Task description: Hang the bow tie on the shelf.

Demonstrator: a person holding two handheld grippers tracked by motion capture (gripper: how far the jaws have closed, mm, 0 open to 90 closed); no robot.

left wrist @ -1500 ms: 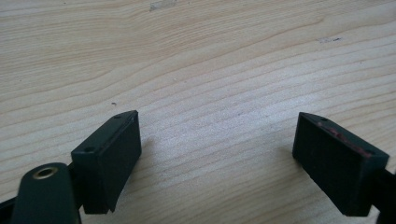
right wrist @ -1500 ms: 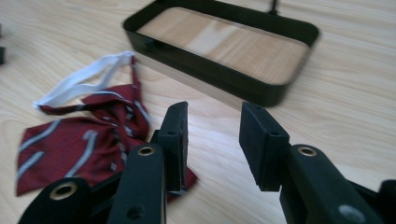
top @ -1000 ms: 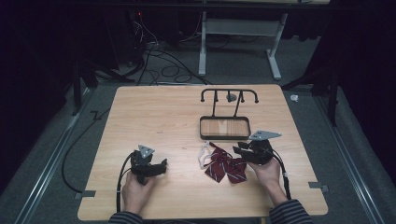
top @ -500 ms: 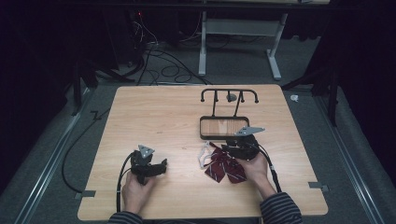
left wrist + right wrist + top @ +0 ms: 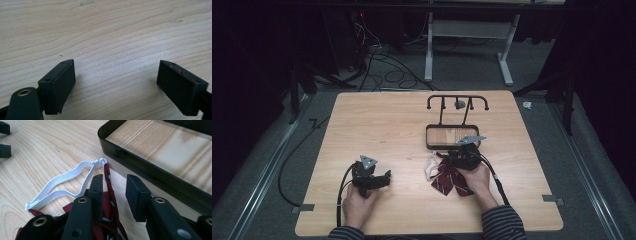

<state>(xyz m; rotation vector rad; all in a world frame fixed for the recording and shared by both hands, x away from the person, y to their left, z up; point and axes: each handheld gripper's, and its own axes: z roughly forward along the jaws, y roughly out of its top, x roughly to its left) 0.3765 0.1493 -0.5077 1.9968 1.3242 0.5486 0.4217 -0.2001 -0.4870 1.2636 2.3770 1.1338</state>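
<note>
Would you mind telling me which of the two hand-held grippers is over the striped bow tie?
The right hand-held gripper: its jaws straddle the maroon bow tie; the left hand-held gripper sits over bare table.

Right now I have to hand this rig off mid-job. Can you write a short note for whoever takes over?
Left claw: open, resting on bare table at the near left, holding nothing.
Right claw: partly open over the striped bow tie, one of the tie's red straps running up between the jaws; nothing gripped.
Bow tie: flat on the table just in front of the black stand with its tray, white elastic band looped out to the left.
Done: right claw brought to the tie.
Left: close on the tie, lift it, probably hang it on the stand's hooks.
</note>
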